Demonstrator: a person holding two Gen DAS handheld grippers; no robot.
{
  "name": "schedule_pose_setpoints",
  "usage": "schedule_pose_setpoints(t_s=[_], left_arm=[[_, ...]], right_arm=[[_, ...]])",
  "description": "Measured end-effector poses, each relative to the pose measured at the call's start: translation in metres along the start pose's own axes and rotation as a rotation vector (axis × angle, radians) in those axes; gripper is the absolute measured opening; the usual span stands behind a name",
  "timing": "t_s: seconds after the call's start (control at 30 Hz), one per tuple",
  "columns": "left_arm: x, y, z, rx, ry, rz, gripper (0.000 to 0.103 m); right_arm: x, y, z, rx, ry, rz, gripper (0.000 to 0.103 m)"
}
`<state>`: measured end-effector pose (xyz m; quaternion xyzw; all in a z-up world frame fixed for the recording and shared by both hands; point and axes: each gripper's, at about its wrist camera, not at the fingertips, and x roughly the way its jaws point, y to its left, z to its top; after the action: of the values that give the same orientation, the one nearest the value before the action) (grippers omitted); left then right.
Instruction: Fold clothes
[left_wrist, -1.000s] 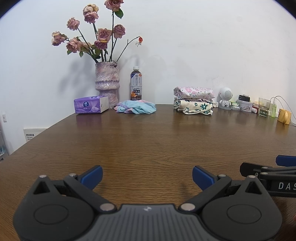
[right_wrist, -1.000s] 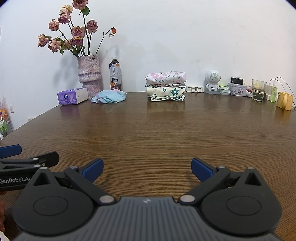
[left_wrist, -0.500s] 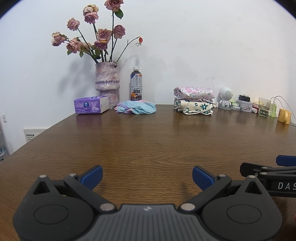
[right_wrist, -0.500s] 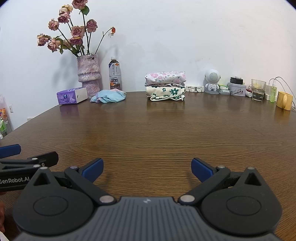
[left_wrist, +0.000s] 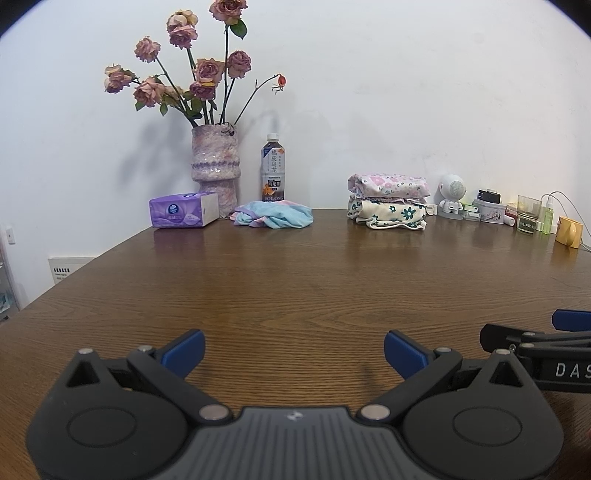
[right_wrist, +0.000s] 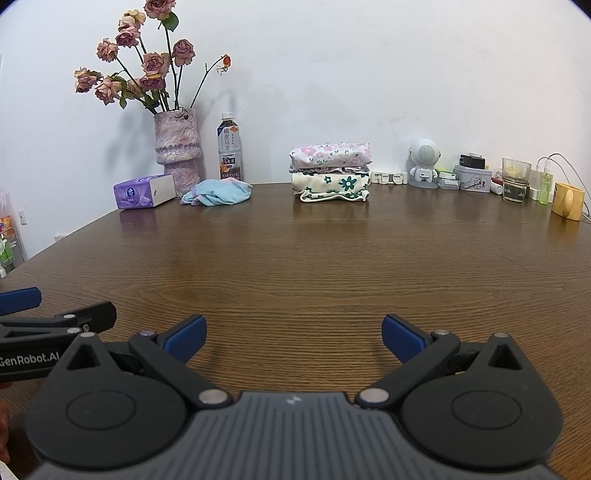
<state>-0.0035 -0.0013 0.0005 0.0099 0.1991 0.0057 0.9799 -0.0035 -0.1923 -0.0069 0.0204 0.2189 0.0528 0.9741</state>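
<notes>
Both tools rest low at the near edge of the surface (left_wrist: 295, 280), left tool (left_wrist: 293, 349) and right tool (right_wrist: 293, 334) spread wide, gripping nothing. The crumpled cloth (left_wrist: 273, 218) lies far ahead and left, its long axis crosswise, beside the vase (left_wrist: 215, 168); the left tool looks nearer. Folded stack (right_wrist: 330, 171) sits ahead right.

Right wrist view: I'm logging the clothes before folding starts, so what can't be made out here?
- Crumpled blue cloth: bunched, garment type unclear.
- Folded stack: layer count unclear, edges only.
- Left gripper: cut off by frame edge.
- Bottle: base hidden behind the cloth.
</notes>
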Motion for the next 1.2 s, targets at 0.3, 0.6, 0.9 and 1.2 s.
schedule_pose_setpoints(t_s=[0.3, 0.6, 0.9, 1.2], left_arm=[[0.002, 0.001, 0.002, -0.005, 0.01, -0.004, 0.103], [0.001, -0.001, 0.012, -0.001, 0.002, -0.025, 0.103], [0.011, 0.002, 0.044, -0.005, -0.002, -0.031, 0.103], [0.032, 0.005, 0.088, 0.032, -0.052, -0.014, 0.103]], right_arm=[[0.002, 0.001, 0.002, -0.005, 0.014, -0.01, 0.103], [0.005, 0.002, 0.009, -0.012, 0.028, -0.002, 0.103], [0.009, 0.003, 0.04, -0.023, -0.004, 0.01, 0.103], [0.023, 0.009, 0.087, -0.053, -0.064, 0.049, 0.103]])
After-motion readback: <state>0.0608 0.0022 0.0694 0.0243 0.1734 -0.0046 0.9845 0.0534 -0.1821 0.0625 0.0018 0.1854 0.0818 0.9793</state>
